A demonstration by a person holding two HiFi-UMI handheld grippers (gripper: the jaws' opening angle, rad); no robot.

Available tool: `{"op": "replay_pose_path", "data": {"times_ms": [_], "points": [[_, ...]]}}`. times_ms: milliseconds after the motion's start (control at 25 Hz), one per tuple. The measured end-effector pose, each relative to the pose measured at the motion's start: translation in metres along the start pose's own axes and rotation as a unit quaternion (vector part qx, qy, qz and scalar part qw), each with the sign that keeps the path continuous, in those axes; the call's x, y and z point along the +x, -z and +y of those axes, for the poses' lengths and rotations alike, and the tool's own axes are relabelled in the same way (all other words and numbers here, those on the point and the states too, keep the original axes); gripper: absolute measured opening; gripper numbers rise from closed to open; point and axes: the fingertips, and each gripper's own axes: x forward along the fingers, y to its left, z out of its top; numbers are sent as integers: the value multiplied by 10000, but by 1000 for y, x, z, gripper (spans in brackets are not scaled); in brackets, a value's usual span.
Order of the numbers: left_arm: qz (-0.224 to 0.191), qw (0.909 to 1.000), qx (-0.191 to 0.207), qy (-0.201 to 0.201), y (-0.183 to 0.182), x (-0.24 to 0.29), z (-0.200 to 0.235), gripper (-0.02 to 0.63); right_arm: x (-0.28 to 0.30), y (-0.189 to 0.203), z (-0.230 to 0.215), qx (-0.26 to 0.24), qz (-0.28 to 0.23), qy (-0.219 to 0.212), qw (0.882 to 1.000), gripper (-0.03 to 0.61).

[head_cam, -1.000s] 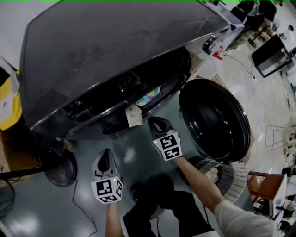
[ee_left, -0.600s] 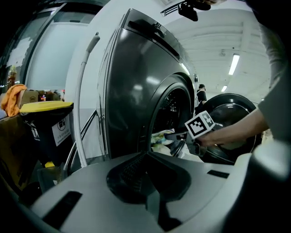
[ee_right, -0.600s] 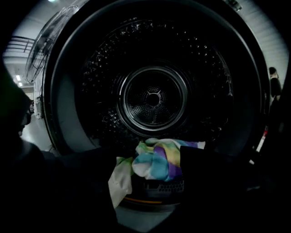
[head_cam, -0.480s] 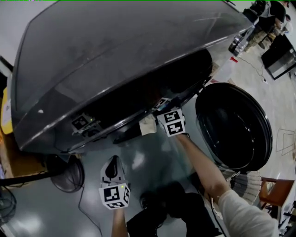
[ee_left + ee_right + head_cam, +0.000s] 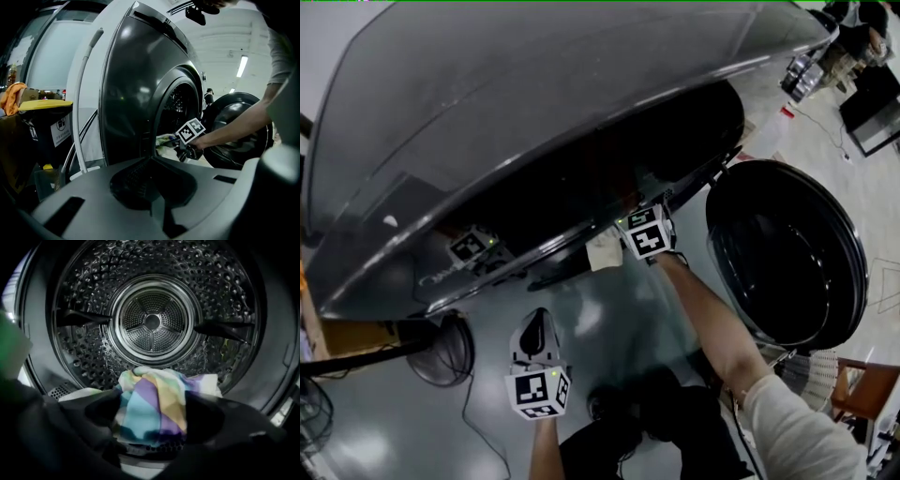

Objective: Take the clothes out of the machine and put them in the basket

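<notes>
My left gripper (image 5: 539, 319) has a dark grey shell narrowing toward the jaws. Behind the jaws sits a white cube (image 5: 537, 392) with black square markers and a small green light. My right gripper (image 5: 150, 425) carries a matching cube (image 5: 645, 232). A light short sleeve (image 5: 797, 433) covers my right upper arm.

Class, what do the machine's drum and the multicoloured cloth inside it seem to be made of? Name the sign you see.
Drum: bright metal, likely stainless steel; it looks glossy, with rows of punched dimples.
Multicoloured cloth: soft woven fabric with a matte look; it folds and bunches. The fibre is unclear.
</notes>
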Motion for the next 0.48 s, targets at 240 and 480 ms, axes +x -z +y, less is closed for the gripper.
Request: {"op": "replay_pose_path", "data": {"times_ms": [240, 480], "points": [[9, 10000, -39, 78, -2, 0, -11, 18, -16, -2, 7, -219, -1, 130, 9997, 150], [94, 9999, -12, 113, -24, -17, -25, 18, -62, -9, 27, -33, -58, -278, 9996, 105]]}}
